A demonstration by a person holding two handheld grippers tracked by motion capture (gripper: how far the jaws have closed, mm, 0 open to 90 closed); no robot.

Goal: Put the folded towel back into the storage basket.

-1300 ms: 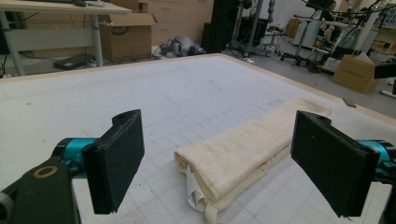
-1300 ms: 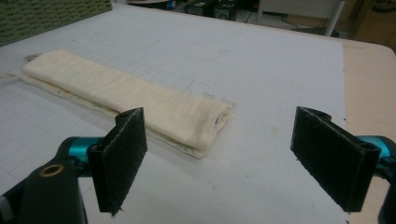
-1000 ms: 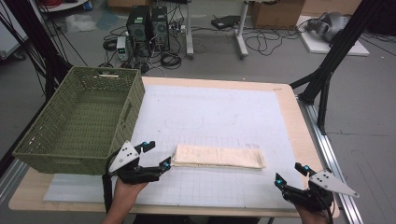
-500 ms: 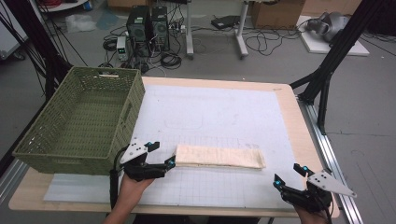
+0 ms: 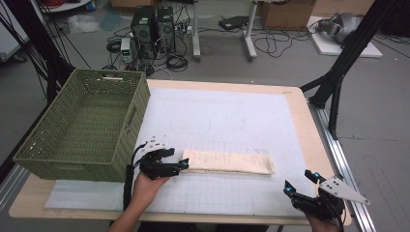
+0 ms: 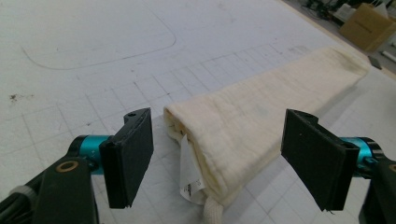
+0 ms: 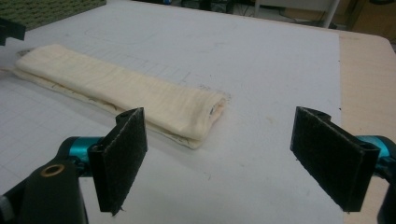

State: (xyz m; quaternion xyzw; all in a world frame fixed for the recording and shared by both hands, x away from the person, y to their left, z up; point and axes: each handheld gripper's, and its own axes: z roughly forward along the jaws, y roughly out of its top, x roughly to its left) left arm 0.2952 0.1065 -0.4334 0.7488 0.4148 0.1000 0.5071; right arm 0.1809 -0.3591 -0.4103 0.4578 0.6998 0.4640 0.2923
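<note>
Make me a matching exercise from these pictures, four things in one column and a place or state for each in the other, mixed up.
1. folded towel
2. green basket
3. left gripper
4. right gripper

A. jaws open at the towel's end, just been closing
B. table's left edge, empty
C. lying flat on the white mat
D. open, apart from the towel, near the table's right corner

Pairs: 1-C, 2-B, 3-A, 4-D

I saw a green woven basket (image 5: 82, 125) standing empty on the left end of the table (image 5: 309, 125). A white gridded mat (image 5: 227, 116) covered the tabletop right of the basket. Behind the basket, on the floor, stood two computer towers (image 5: 152, 24) among loose cables (image 5: 270, 46).
</note>
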